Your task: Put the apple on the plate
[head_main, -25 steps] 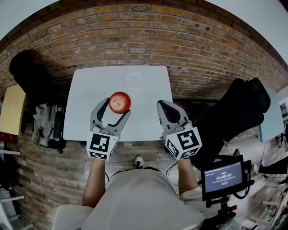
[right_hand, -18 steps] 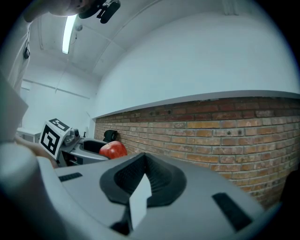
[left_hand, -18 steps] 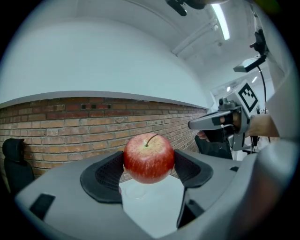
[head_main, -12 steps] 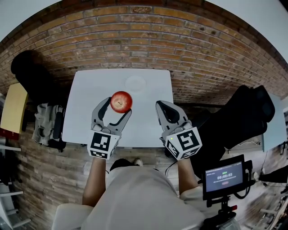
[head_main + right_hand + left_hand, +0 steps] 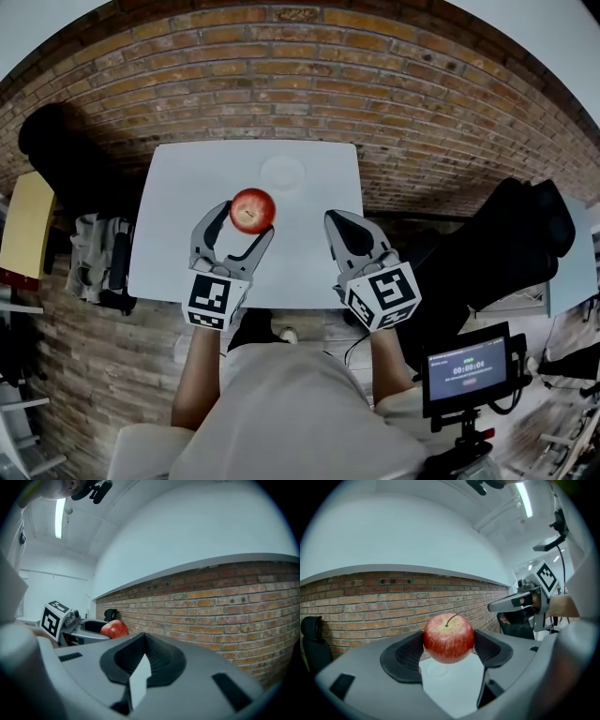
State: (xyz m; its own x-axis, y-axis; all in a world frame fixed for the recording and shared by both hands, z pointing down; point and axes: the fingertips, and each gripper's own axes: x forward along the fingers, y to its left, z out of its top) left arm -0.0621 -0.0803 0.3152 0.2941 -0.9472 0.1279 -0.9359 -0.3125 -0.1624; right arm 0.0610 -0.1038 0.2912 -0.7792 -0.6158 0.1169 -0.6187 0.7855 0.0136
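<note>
**While the apple hung in your left gripper, the plate sat bare ahead**

As you held both tools over the white rectangular table (image 5: pixel 178 248), your left gripper (image 5: pixel 246 221) had its two dark padded jaws closed on the round red apple (image 5: pixel 252 209). They held it across its widest part, one pad on each flank. In the left gripper view the apple (image 5: pixel 448 638) sat stem up between the pads, apparently lifted off the tabletop. The pale round plate (image 5: pixel 282 173) lay beyond it and slightly to your right, near the table's far edge by the brick wall, with nothing on it. Apple and plate were near each other but not yet touching.

Your right gripper (image 5: pixel 335 225) hung just beside the left one, its jaws drawn together with nothing between them. It took no part in the hold.

I judged the apple firm and fairly weighty for its size, with a smooth skin that could slip against the pads. It was stiff enough to take a steady squeeze, but hard pressure or a drop could bruise it. The hold at the middle looked right. Because the apple was round, it could roll once released, so it needed setting down low near the plate's centre before the jaws parted.
</note>
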